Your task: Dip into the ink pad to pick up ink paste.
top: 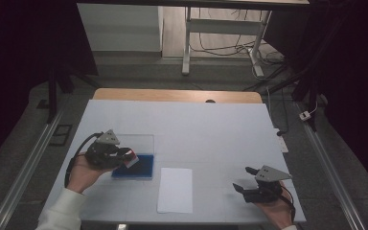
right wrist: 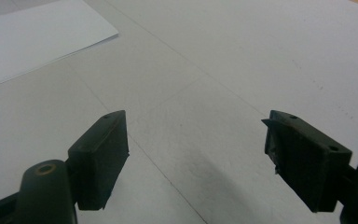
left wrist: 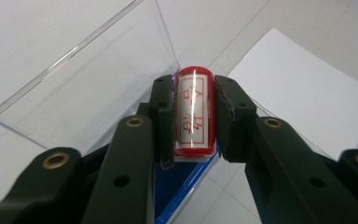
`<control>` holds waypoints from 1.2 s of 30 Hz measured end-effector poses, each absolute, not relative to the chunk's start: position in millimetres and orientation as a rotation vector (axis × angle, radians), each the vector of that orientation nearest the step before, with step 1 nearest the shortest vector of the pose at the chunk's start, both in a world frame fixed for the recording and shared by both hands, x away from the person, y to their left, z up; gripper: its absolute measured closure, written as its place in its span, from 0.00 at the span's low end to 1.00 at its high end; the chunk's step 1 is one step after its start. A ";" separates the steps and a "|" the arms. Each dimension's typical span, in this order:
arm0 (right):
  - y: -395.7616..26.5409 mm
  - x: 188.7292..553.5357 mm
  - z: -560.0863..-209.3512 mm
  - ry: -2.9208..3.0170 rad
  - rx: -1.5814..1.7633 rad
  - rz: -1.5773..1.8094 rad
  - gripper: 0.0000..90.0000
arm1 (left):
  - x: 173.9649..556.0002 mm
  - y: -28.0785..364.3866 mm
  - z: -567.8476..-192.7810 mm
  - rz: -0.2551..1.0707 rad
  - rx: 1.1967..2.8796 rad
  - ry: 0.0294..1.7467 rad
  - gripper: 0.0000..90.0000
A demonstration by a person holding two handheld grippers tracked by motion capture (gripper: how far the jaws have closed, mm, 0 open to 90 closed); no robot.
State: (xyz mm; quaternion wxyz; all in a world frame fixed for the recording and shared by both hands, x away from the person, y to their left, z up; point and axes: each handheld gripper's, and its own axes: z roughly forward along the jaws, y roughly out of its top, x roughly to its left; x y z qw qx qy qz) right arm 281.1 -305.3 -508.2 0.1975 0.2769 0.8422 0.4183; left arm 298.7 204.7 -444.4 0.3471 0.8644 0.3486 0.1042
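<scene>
Left claw point(left wrist: 193, 114) is clamping a red stamp point(left wrist: 193, 109) over the blue pad point(top: 135, 167), lower left of the high view. Right claw point(right wrist: 196, 158) is resting wide open and empty, lower right on the counter point(top: 211, 129).

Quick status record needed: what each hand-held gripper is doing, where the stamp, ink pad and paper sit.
left hand-held gripper: shut on red cylindrical stamp
stamp position: over blue ink pad
ink pad lid: clear plastic lid, open, lying flat on the table
white paper sheet: lies right of pad, untouched
right hand-held gripper: open, holding nothing, over white table
</scene>
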 end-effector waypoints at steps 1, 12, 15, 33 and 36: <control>-305.4 281.1 -508.1 2.357 0.775 1.171 0.24 | 298.7 204.7 -444.4 0.270 2.242 0.904 0.78; -304.4 281.4 -509.3 2.362 0.777 1.168 0.24 | 304.3 202.3 -454.1 0.277 2.307 0.929 0.78; -304.3 281.4 -509.3 2.363 0.778 1.167 0.24 | 305.3 202.3 -457.2 0.273 2.311 0.935 0.78; -304.1 281.6 -509.9 2.377 0.781 1.158 0.24 | 313.1 195.1 -473.9 0.260 2.356 0.951 0.78; -303.6 281.6 -510.3 2.376 0.781 1.159 0.24 | 314.3 193.6 -475.3 0.260 2.358 0.951 0.78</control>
